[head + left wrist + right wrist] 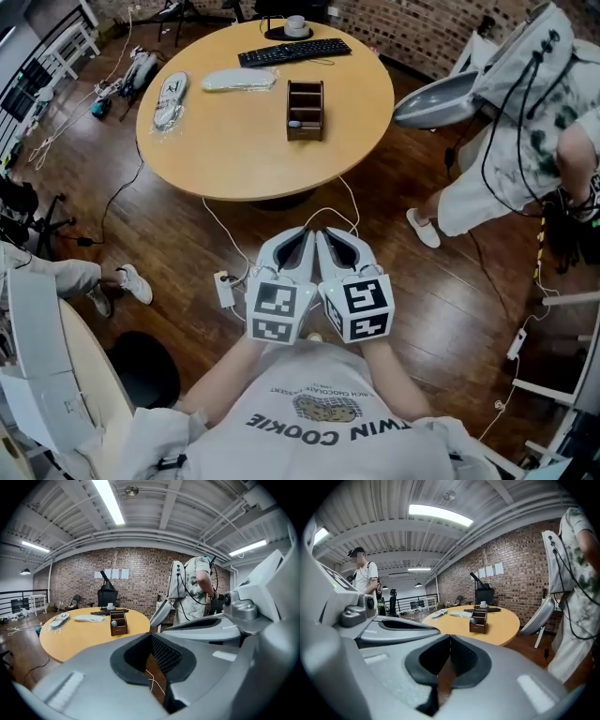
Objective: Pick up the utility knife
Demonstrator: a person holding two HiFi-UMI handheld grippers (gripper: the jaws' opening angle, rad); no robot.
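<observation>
My left gripper [302, 234] and right gripper [328, 234] are held side by side above the wooden floor, short of the round wooden table [234, 150]. Both point towards it, jaws shut with nothing between them. The left gripper [151, 635] shows its tips closed in its own view, as does the right gripper [450, 637]. A brown wooden organizer [306, 110] stands on the table, with a small grey item [295, 123] in its near compartment. I cannot pick out a utility knife from here. The organizer [117, 623] lies ahead to the left in the left gripper view, and the organizer [478, 620] sits just right of centre in the right gripper view.
On the table are a black keyboard [293, 51], a white cup [296, 25] and two plastic-wrapped items [170, 98]. A grey chair [439, 98] and a standing person [525, 141] are to the right. A power strip [225, 289] and cables lie on the floor; another person's shoe [136, 283] is at left.
</observation>
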